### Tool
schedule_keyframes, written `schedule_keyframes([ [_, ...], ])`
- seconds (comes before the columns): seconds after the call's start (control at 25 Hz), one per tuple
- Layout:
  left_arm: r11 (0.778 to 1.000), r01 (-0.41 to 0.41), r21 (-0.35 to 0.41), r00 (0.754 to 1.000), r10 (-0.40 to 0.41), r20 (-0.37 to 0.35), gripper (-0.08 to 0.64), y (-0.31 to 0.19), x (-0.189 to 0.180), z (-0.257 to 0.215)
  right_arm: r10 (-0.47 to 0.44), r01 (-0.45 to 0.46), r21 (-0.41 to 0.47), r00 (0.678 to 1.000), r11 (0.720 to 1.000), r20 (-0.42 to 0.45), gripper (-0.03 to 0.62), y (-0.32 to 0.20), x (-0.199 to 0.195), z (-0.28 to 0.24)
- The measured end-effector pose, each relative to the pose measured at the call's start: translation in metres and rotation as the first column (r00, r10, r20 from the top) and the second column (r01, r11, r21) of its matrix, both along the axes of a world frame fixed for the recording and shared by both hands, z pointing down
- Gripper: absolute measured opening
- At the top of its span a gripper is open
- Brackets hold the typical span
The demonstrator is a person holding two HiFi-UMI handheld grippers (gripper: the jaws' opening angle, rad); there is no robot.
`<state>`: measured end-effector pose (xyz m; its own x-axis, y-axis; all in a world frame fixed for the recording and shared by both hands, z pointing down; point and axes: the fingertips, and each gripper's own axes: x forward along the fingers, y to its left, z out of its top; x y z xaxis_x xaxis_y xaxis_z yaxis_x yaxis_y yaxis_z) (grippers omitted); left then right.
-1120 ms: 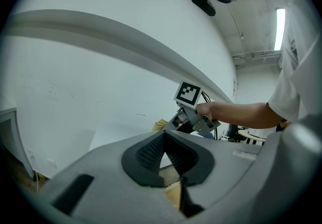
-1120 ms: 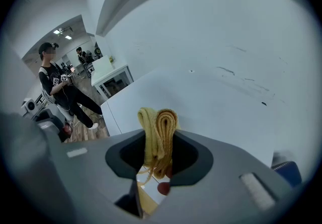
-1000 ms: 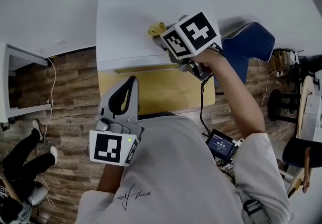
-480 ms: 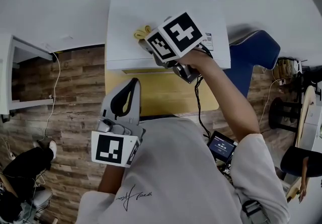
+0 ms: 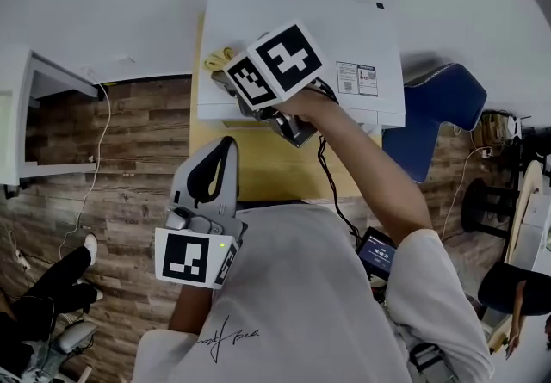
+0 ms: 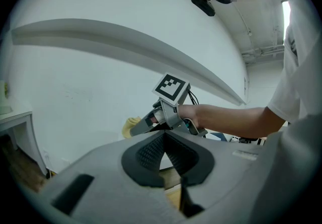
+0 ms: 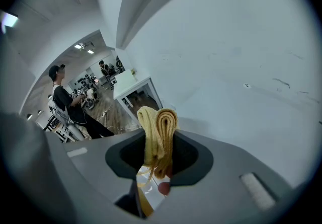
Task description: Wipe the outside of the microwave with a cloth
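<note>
Pinching cloth [image 7: 158,122], right hand-held gripper [image 7: 158,140] at microwave [image 5: 301,28] top. Left hand-held gripper [image 6: 164,137] pressed together, empty. Only head view shows microwave's label [image 5: 356,78], print unreadable.

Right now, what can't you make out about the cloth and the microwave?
- Head view: the marker cube of the right gripper covers its tongs, so whether the cloth touches the microwave is unclear.
- Head view: the sticker print is too small.
- Right gripper view: the cloth is bunched between the tongs; its size is hidden.
</note>
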<state>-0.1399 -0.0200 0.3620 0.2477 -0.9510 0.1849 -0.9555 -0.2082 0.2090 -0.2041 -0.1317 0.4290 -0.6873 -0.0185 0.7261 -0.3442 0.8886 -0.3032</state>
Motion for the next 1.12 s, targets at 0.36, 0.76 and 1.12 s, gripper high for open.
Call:
schedule_keyframes([
  [0.36, 1.000, 0.007, -0.023, 1.000, -0.006, 0.008, -0.009, 0.007, -0.006, 0.008, 0.026, -0.050, 0.079, 0.960, 0.996, 0.278, 0.124, 0.010, 0.004, -0.033],
  [0.76, 1.000, -0.020, -0.017, 0.999, 0.021, 0.030, -0.009, 0.009, 0.010, 0.003, 0.131, -0.196, 0.123, 0.904, 0.973, 0.406, 0.123, 0.005, 0.076, -0.059],
  [1.12, 1.000, -0.013, -0.028, 1.000, 0.013, 0.011, -0.009, 0.011, 0.021, 0.002, 0.237, -0.301, 0.077, 0.863, 0.951, 0.445, 0.123, 0.007, 0.151, -0.060],
])
